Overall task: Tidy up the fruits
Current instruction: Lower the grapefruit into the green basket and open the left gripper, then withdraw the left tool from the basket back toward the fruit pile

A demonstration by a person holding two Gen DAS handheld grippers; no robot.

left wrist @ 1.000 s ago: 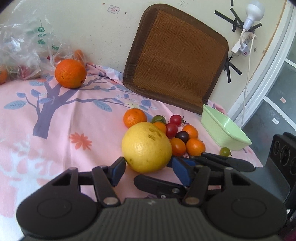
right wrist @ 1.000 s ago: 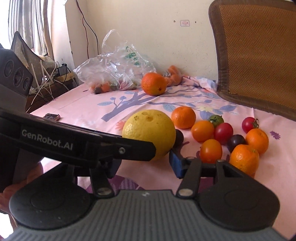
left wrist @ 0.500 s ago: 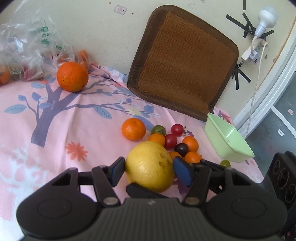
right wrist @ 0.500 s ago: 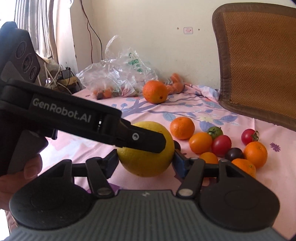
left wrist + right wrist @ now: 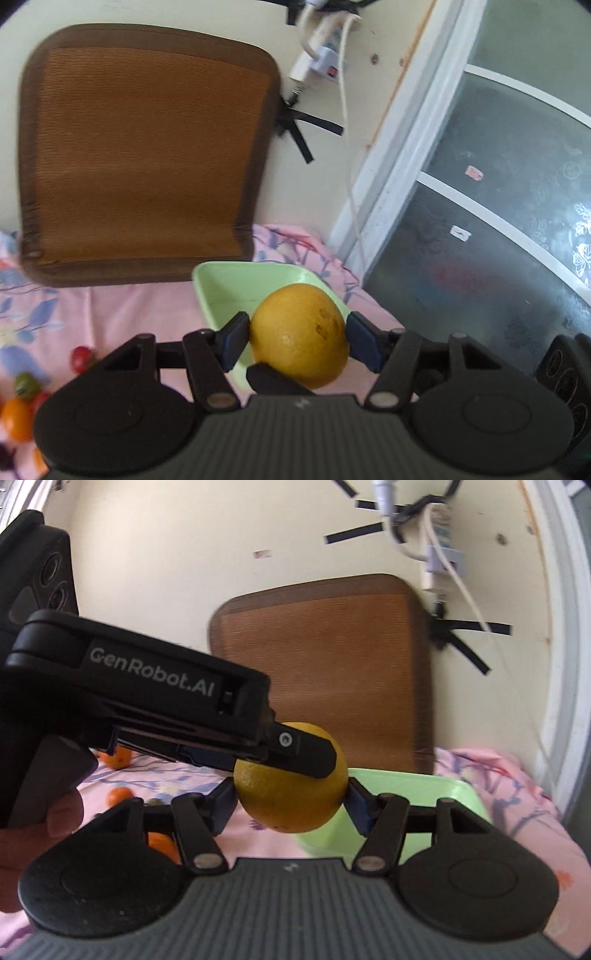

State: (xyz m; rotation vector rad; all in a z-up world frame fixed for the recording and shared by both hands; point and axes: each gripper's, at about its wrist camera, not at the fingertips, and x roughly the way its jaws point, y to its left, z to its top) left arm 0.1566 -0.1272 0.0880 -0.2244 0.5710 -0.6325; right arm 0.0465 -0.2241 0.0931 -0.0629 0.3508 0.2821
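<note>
A large yellow grapefruit [image 5: 300, 335] is gripped from both sides by my left gripper [image 5: 297, 341] and also by my right gripper [image 5: 291, 805], whose blue pads press on it [image 5: 291, 794]. Both hold it in the air, just in front of and above the near edge of a light green tray [image 5: 229, 280], which also shows in the right wrist view [image 5: 436, 794]. The left gripper's body [image 5: 147, 701] crosses over the fruit in the right wrist view.
Small oranges and cherry tomatoes [image 5: 22, 391] lie on the pink cloth at the left. A brown woven mat [image 5: 144, 147] leans on the wall behind the tray. A power strip with cables [image 5: 325, 62] hangs on the wall; a window frame [image 5: 399, 158] stands at the right.
Both grippers have closed on the grapefruit, lifted it off the cloth and carried it right, from beside the small fruits to the green tray.
</note>
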